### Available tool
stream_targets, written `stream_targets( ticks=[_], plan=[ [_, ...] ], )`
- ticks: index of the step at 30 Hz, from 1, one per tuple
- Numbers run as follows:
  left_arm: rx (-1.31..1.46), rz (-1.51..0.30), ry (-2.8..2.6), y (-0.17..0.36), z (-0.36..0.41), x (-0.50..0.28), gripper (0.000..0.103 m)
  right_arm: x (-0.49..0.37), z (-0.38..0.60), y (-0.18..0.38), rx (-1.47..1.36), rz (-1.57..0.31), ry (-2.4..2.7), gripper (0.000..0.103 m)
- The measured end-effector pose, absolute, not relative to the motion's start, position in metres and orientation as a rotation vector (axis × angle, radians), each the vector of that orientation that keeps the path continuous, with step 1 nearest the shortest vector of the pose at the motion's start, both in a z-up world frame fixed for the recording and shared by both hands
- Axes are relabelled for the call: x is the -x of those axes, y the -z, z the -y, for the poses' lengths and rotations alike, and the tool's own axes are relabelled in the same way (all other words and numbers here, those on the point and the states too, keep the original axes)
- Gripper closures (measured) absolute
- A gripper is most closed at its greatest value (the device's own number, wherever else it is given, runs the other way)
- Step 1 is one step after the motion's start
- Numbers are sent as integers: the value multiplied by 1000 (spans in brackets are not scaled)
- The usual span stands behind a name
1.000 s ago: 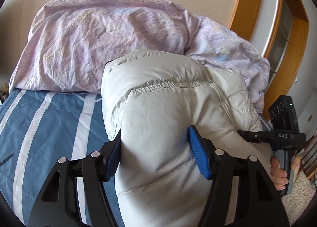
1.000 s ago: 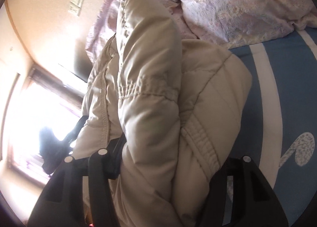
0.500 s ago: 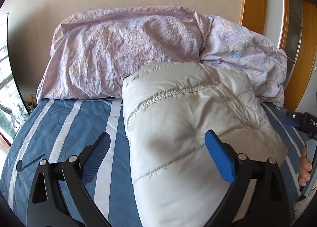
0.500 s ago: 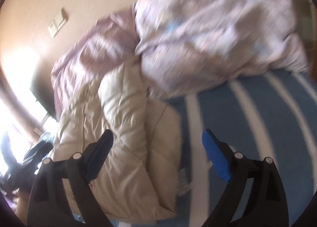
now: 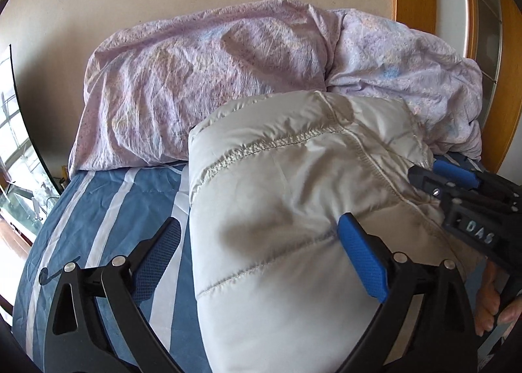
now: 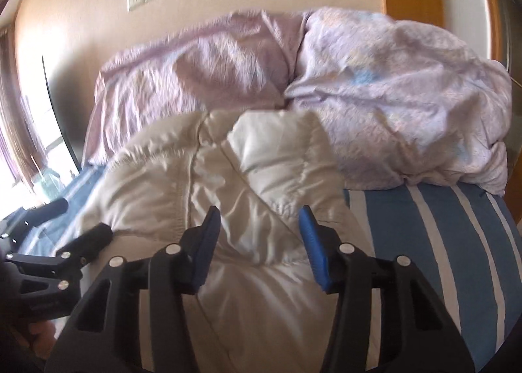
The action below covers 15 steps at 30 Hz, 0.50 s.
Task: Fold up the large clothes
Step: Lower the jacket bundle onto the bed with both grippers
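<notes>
Folded puffer jacket (image 5: 293, 226) is lying mid-bed (image 5: 98, 210) against the duvet (image 5: 228, 79). My left tool (image 5: 257, 252) is gaping empty; my right tool (image 6: 259, 242), just narrowing, apparently grips nothing. Unpinned, the puffy fold risks springing open.

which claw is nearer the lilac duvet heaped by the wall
Right, as far as the pictures show. The right claw reaches over the puffer jacket's far edge, just short of the duvet. The left claw straddles the jacket's near end.
</notes>
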<state>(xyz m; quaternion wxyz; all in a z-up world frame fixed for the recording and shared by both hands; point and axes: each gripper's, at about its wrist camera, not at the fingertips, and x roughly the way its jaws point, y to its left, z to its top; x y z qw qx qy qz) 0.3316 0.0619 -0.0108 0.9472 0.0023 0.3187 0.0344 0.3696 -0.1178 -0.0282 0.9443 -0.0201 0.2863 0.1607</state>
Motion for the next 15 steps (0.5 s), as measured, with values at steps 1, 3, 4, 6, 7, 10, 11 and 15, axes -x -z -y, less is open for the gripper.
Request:
stream_targets(
  ticks=[1,3,4,6,7,10,11,15],
  plan=[
    [-1,-652,-73,12,-62,-333,5,-374,115,31,57,-592,-321,52],
    [13,-660,-83,15,-61,-335,4,-378,114,37,77,-601,-314,52],
    [19,-665,-86,17,-60,-335,4,-380,114,40,81,-608,-312,52],
    [29,-667,-89,21,-59,-336,4,-384,117,45,78,-623,-319,53],
    [39,-671,-86,23,-59,-337,4,-386,120,48,75,-630,-323,53],
    [64,-681,-75,26,-59,-339,3,-393,127,54,64,-648,-329,52],
    [67,-683,-75,27,-59,-340,3,-395,128,56,56,-654,-335,51],
    [57,-678,-84,30,-55,-341,2,-398,130,62,62,-661,-337,51]
  ],
)
